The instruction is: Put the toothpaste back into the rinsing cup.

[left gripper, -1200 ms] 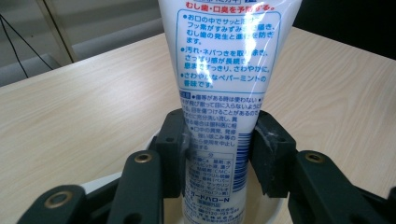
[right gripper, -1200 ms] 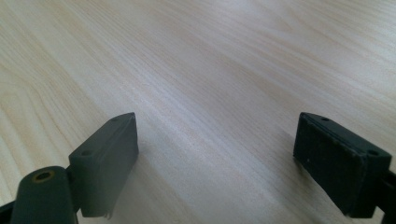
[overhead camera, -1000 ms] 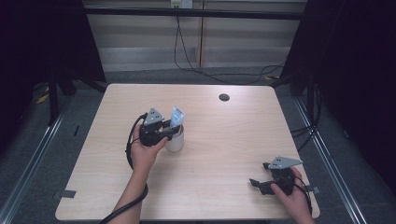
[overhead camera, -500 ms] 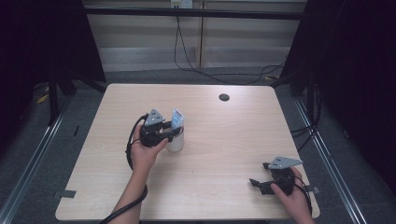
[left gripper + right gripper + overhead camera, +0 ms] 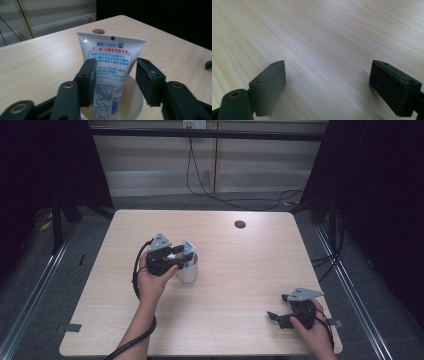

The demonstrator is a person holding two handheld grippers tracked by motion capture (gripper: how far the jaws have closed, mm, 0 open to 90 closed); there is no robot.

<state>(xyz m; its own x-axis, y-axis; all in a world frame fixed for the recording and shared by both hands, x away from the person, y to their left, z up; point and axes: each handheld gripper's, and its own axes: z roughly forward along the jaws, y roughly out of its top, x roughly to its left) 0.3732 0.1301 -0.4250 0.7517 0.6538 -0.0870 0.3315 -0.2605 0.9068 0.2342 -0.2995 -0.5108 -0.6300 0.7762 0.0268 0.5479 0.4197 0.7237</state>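
White tube (image 5: 110, 67) stands in the cup (image 5: 136, 100); we judge the spread left hand-held gripper (image 5: 115, 82) could tip it by snagging.

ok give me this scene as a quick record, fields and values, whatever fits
surface: wooden table
main item: white tube, standing upright in a white cup
left gripper: jaws on either side of the tube, left jaw against it, gap on the right
right gripper: jaws wide apart, nothing between them, low over the table's near right corner
other: small dark round hole near the table's far edge
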